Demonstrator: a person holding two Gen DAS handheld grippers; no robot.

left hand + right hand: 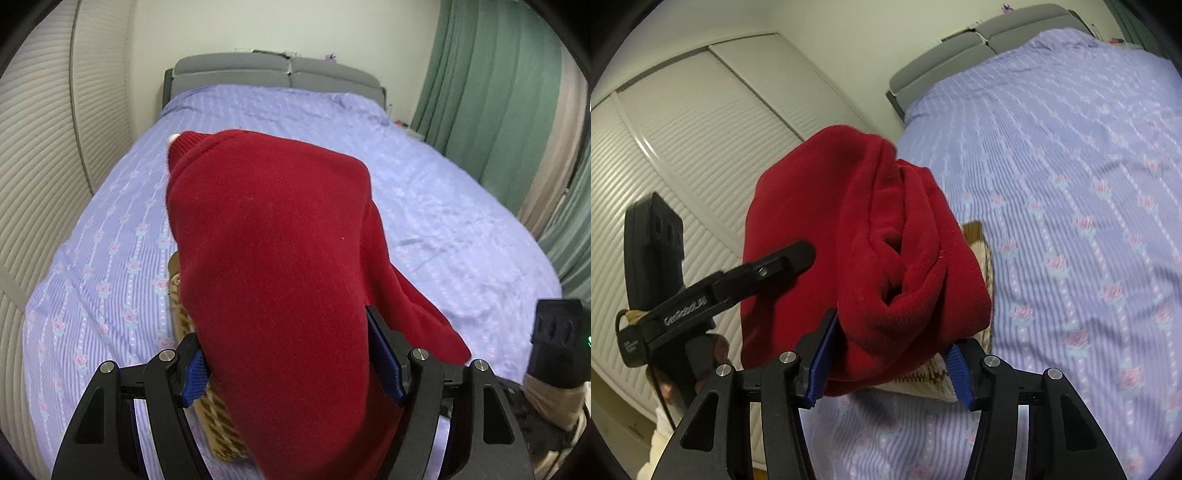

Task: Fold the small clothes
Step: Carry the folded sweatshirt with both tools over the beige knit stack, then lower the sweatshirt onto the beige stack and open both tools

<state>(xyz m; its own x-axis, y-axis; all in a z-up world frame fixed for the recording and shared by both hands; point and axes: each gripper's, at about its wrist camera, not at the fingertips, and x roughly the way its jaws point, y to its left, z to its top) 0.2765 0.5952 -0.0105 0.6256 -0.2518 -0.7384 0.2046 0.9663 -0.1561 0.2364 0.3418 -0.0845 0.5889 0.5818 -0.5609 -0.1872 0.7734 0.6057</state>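
I have the red garment (273, 266) bundled up and raised above the bed (461, 206), with both tools on it. In my left wrist view it fills the middle of the picture from about 11 o'clock down to 6 o'clock, a thick fleecy mass with a small white patch at its far tip. The left gripper (291, 369) has its jaws set wide, and the blue pads sit against the two sides of the bundle, so I read it as clamped on the cloth.

In my right wrist view the same garment shows as rolled folds at the centre, with an opening in the folds facing the camera. The right gripper (890, 365) has the lower edge of the roll between its jaws; the pad at 7 o'clock presses into the cloth, and the pad at 5 o'clock lies at its edge, so I read this one as gripping too. The left tool reaches in from 9 o'clock, one black finger lying against the flat red side, with the person's hand (701, 365) under it.

Beneath the red bundle lies a beige and brown patterned knit (218, 428), resting on the lilac flowered bedsheet. The grey headboard (273, 74) stands at 12 o'clock in the left view, green curtains (491, 92) at 2 o'clock, and white slatted wardrobe doors (683, 155) at 9 o'clock.
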